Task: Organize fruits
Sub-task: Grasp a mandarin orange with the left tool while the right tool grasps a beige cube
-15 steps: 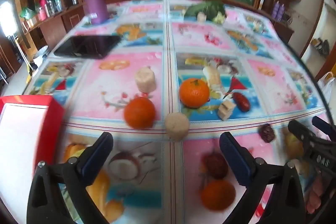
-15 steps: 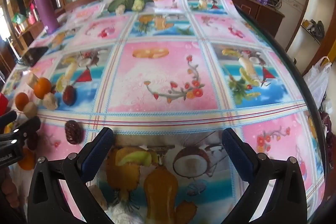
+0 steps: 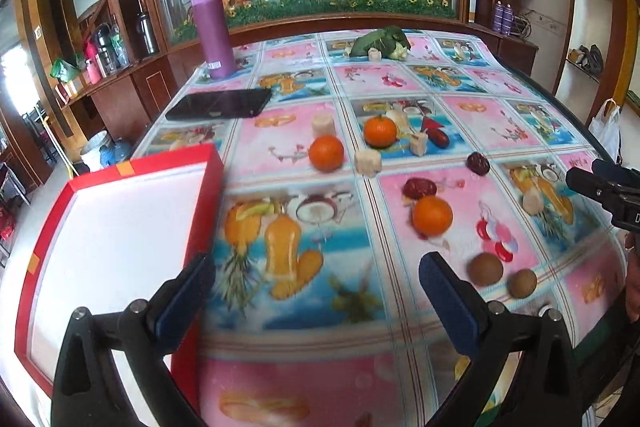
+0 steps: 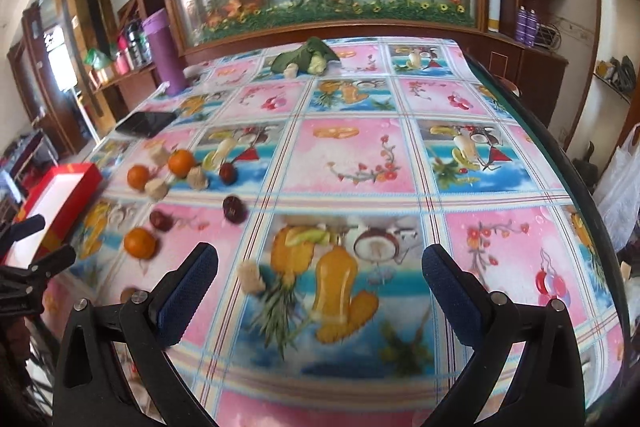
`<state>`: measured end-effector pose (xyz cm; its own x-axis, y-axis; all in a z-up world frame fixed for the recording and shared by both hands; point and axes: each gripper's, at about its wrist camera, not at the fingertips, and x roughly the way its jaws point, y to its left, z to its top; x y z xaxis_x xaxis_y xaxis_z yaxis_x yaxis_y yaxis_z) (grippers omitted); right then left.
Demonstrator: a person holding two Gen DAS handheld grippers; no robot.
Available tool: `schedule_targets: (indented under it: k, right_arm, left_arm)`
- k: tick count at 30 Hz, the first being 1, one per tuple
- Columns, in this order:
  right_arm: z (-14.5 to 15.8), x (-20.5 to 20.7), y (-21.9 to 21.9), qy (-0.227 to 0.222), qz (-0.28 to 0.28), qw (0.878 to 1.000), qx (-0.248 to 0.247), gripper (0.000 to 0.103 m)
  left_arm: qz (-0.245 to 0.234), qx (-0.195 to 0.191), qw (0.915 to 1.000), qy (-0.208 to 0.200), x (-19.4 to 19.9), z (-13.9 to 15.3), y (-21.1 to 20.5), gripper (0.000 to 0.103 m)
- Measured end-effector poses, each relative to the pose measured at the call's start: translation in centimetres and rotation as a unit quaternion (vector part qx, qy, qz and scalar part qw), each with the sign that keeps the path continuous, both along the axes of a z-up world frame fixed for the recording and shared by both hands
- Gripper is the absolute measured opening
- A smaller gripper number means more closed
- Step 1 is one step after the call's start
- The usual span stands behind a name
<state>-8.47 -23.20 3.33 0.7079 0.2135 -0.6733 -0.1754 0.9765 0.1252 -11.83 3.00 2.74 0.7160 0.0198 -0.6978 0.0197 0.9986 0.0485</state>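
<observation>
Three oranges (image 3: 326, 153) (image 3: 380, 131) (image 3: 432, 215) lie on the tablecloth among dark red dates (image 3: 419, 188), beige chunks (image 3: 368, 161) and two brown round fruits (image 3: 485, 269). A red box (image 3: 140, 167) with a white inside sits at the left. My left gripper (image 3: 316, 291) hangs open over the cloth, short of the fruit and holding nothing. In the right wrist view my right gripper (image 4: 320, 287) is open and holds nothing, with a beige chunk (image 4: 251, 277) just ahead of its left finger. An orange (image 4: 139, 243) and dates (image 4: 234, 209) lie to its left.
A purple flask (image 3: 212, 31) and a black phone (image 3: 220, 104) are at the back left. Leafy greens (image 3: 380, 43) lie at the far end. The table's curved edge (image 4: 560, 163) runs down the right, with a plastic bag (image 4: 624, 187) beyond it.
Both grippers have drawn back and up from the table. The fruit now lies further ahead, and more of the red box and the near cloth shows. Both stay open.
</observation>
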Motion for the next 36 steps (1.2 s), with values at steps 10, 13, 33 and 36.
schedule_targets:
  k: [10, 13, 33, 36]
  right_arm:
    - [-1.9, 0.8, 1.7, 0.052, 0.033, 0.998, -0.004, 0.067]
    - [-2.4, 1.3, 2.3, 0.069, 0.048, 0.996, 0.008, 0.056]
    - [-3.1, 2.8, 3.2, 0.096, 0.076, 0.992, 0.031, 0.018]
    - [-3.1, 3.0, 2.6, 0.101, 0.076, 0.990, 0.055, 0.017]
  left_arm:
    - [-0.011, 0.030, 0.9989, 0.034, 0.3, 1.1, -0.5, 0.103]
    - [-0.008, 0.018, 0.9993, 0.031, 0.4, 0.8, -0.2, 0.103]
    - [-0.054, 0.010, 0.9956, 0.075, 4.1, -0.8, -4.1, 0.083]
    - [-0.059, 0.014, 0.9941, 0.090, 5.1, -1.3, -4.7, 0.076]
